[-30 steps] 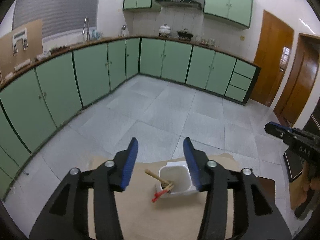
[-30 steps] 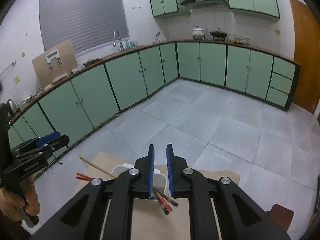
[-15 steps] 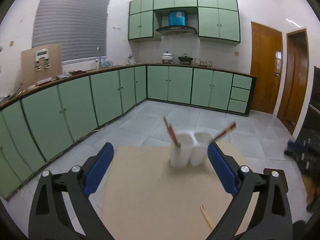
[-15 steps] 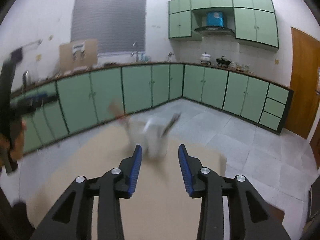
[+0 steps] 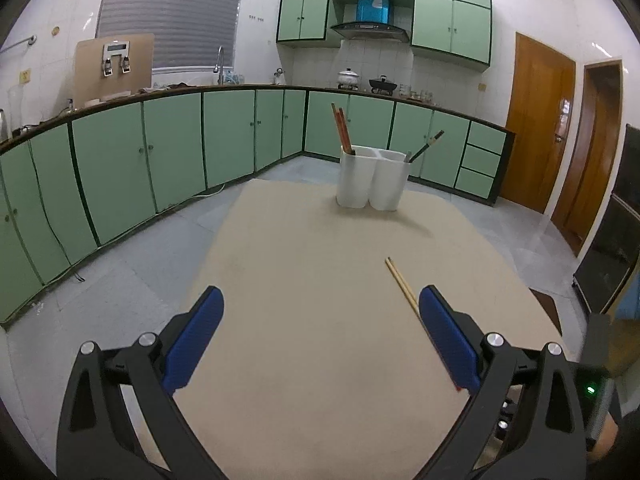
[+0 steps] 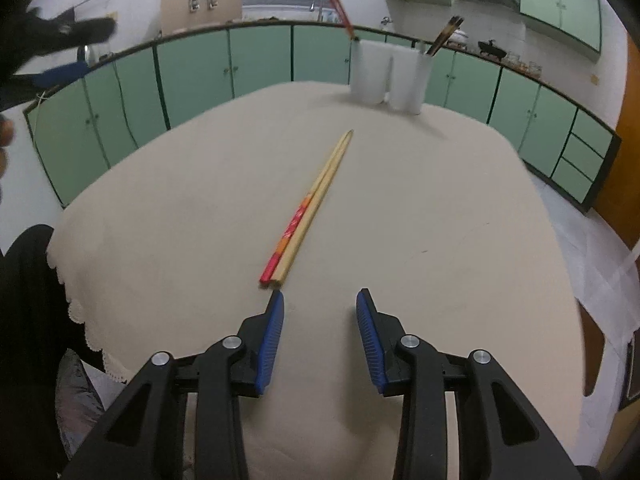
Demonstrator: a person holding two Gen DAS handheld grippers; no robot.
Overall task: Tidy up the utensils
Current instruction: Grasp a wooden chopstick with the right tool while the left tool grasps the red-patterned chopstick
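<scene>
From the left wrist, our left gripper hangs spread wide and empty above the beige cloth-covered table. At the far edge stands the white two-compartment plastic utensil holder, with reddish-brown chopsticks in one cup and dark chopsticks in the other, seemingly sorted by kind.

From the right wrist, our right gripper is parted and empty, its left pad just beside the butt end of the pale wooden chopstick pair with red-orange ends, probably next for pickup.
</scene>
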